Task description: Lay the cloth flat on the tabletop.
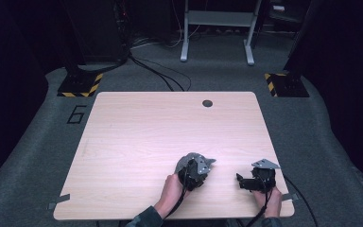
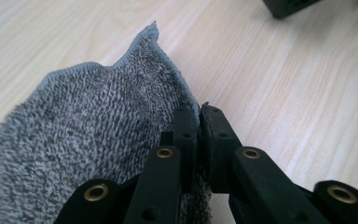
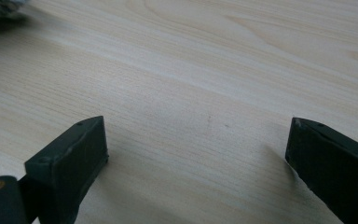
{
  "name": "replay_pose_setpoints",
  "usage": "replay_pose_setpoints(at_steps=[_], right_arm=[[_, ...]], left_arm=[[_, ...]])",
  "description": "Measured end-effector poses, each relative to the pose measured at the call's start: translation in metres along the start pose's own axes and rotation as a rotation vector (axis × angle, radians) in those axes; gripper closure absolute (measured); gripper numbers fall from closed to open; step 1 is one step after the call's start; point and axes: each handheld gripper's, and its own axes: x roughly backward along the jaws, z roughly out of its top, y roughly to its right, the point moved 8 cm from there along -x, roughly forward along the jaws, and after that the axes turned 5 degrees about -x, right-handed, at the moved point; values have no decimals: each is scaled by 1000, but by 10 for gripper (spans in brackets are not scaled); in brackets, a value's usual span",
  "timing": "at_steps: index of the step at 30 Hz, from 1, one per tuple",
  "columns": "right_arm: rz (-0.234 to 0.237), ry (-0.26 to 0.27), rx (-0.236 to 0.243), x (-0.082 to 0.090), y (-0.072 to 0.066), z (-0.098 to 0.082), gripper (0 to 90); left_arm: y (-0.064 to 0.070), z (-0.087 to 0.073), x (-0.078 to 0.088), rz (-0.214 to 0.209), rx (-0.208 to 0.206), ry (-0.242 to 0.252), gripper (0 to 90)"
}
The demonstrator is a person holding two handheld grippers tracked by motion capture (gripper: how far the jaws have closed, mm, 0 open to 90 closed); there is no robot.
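Note:
A grey terry cloth (image 2: pixel 88 135) lies bunched on the light wooden table (image 1: pixel 151 137), its hemmed corner standing up. My left gripper (image 2: pixel 199 112) is shut on the cloth's right edge, the fabric pinched between the two black jaws. From above, the cloth (image 1: pixel 185 162) shows as a grey heap under the left gripper (image 1: pixel 196 171), near the table's front. My right gripper (image 3: pixel 196 140) rests low over bare wood with its jaws wide apart and nothing between them. It sits to the right of the left one, by the front right corner (image 1: pixel 259 178).
A round cable hole (image 1: pixel 207 103) lies near the table's far edge. Grey carpet surrounds the table, with a painted number (image 1: pixel 77 114) at the left, cables, hazard-striped stand feet (image 1: pixel 80 85) and a grey frame (image 1: pixel 216 28) beyond. A dark block (image 2: pixel 286 6) shows ahead of the left gripper.

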Motion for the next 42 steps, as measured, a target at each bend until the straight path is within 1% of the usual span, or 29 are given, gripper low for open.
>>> replay_pose_setpoints(at_steps=[1,2,3,4,5,7,9,11,15,16,17,18,20,21,22,23,25,26,28,29,30,32,33,34,35,37,39,41,42], right_arm=[[0,0,0,0,0,0,48],[1,0,2,0,0,0,48],[1,0,2,0,0,0,48],[1,0,-3,0,0,0,49],[1,0,-3,0,0,0,49],[1,1,0,0,1,0,49],[2,0,-3,0,0,0,49],[2,1,-4,0,0,0,49],[2,0,-8,0,0,0,49],[3,-1,-10,0,0,0,49],[3,-1,-10,0,0,0,49],[3,-1,-10,0,0,0,49],[3,-1,-11,0,0,0,49],[4,-4,-13,0,0,0,49],[4,-4,-13,0,0,0,49],[6,-5,-15,0,0,0,49],[8,-5,-19,0,0,0,52],[10,-5,-15,0,0,0,68],[11,-2,-10,1,0,-1,71],[5,0,-15,1,-1,-1,72],[5,0,-15,1,-1,-1,72],[6,2,-15,0,0,0,72],[6,-11,-18,1,0,-1,72],[2,-9,-22,1,0,0,72],[0,-20,-34,1,-1,0,76],[-1,-23,-35,1,-1,0,85],[1,-22,-39,0,-4,2,130],[19,-28,-50,0,-9,5,142],[42,-27,-47,-1,-16,11,150]], left_arm=[[-2,1,4,1,0,10,849],[-5,3,10,0,16,32,849],[-5,3,10,0,16,32,849],[-8,5,17,7,20,45,850],[-8,5,17,7,20,45,849],[-12,9,24,11,43,80,849],[-17,11,33,14,53,97,849],[-21,15,42,13,75,129,848],[-24,24,59,-1,103,198,848],[-26,27,68,4,105,219,847],[-26,27,68,4,105,219,847],[-28,28,73,2,112,232,847],[-34,26,78,23,120,240,844],[-42,19,78,38,143,232,842],[-42,19,78,38,143,232,840],[-46,15,79,43,164,229,840],[-51,8,81,53,185,230,833],[-57,0,86,66,208,235,827],[-59,-3,87,77,218,236,825],[-67,-13,90,92,244,225,816],[-67,-13,90,92,244,225,813],[-74,-23,92,114,269,221,811],[-77,-28,93,118,270,209,809],[-80,-32,93,132,280,207,804],[-84,-41,93,134,303,194,795],[-87,-45,93,141,312,191,790],[-92,-56,93,146,337,177,784],[-95,-64,93,150,352,161,773],[-100,-73,93,155,369,143,753]])
